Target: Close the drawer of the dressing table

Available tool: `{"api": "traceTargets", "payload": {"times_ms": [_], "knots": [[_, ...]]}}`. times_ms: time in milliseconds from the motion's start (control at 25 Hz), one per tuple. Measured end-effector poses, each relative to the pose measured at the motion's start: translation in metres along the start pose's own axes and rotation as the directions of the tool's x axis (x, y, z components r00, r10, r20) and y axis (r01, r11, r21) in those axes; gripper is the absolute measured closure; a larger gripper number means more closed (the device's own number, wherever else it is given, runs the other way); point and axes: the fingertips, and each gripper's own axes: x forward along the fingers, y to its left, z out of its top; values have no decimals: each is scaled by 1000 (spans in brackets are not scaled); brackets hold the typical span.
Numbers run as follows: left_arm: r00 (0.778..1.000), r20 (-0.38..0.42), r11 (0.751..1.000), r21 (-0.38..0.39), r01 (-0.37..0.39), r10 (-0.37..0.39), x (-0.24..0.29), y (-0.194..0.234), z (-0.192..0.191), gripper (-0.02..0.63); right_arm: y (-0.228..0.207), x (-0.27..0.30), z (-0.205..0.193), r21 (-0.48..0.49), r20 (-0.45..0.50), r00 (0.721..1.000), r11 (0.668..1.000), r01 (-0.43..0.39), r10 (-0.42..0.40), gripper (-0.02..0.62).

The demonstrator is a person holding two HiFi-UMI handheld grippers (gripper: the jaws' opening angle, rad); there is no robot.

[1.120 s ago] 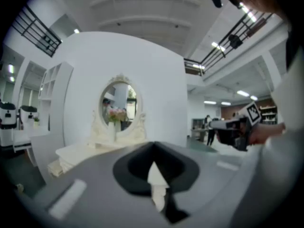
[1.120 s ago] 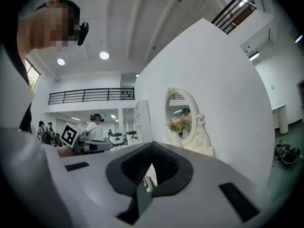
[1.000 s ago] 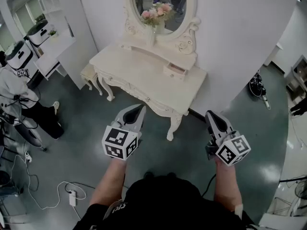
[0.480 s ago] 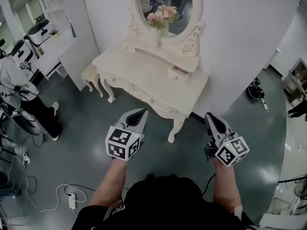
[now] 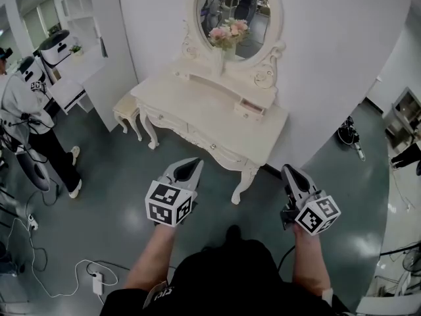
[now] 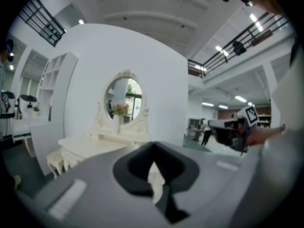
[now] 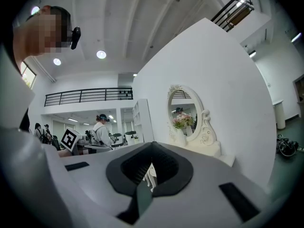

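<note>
While both grippers hover over the grey floor near the ornate cream dressing table, the left gripper and right gripper keep their jaws together, holding nothing. The small cream drawer juts open at the worktop's far right, beneath the oval mirror.

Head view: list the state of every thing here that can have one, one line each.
small drawer: pulled partly out, open.
front drawers: closed.
left gripper: shut, empty.
right gripper: shut, empty.
vase of flowers: upright.
</note>
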Motion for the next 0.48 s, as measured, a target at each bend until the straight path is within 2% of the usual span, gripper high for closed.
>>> {"api": "traceTargets", "payload": {"times_ms": [240,480], "knots": [[1000,-17,1000,-25,-3,2,9,13,-5,595,0,19,-3,-1,-15,1000,1000,-22,22,603],[999,-54,999,-36,-6,4,34,29,-13,595,-26,43,-13,27,-14,1000,999,-27,28,603]]}}
